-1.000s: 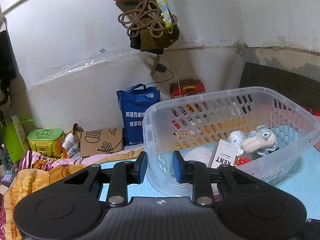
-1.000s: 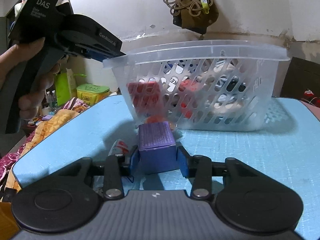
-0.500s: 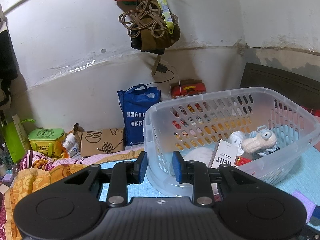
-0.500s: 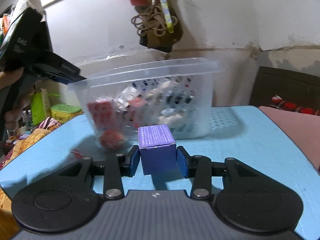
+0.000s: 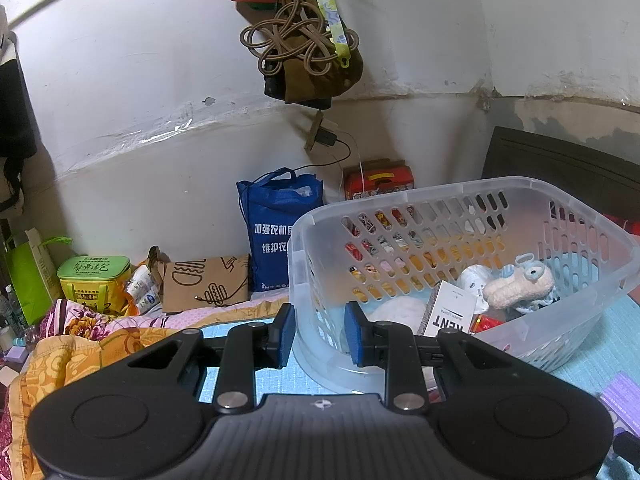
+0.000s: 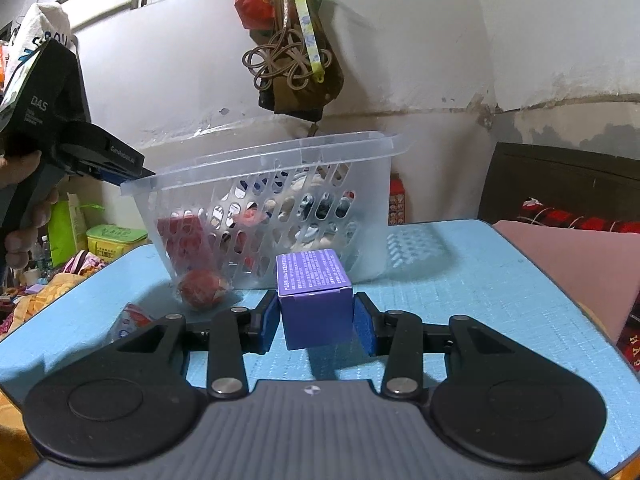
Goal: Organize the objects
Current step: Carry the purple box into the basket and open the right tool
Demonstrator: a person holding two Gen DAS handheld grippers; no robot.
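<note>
Right now the small purple cardboard box (image 6: 316, 300) sits clamped between your right tool (image 6: 316, 320) pads, lifted just above the blue-matted bench (image 6: 460, 280), near the side wall of the clear perforated plastic basket (image 6: 360, 152) and not yet over its rim. Your left tool (image 5: 320, 334) is clamped on the basket's near rim (image 5: 316, 220), one pad inside, one outside, steadying it. Done so far: a white carton, a plush toy and some red packets are already in the basket. Left: this box, a red wrapped round item (image 6: 202, 288) and a small packet beside the basket. Your right tool points slightly downward toward the basket; the left tilts down too.
</note>
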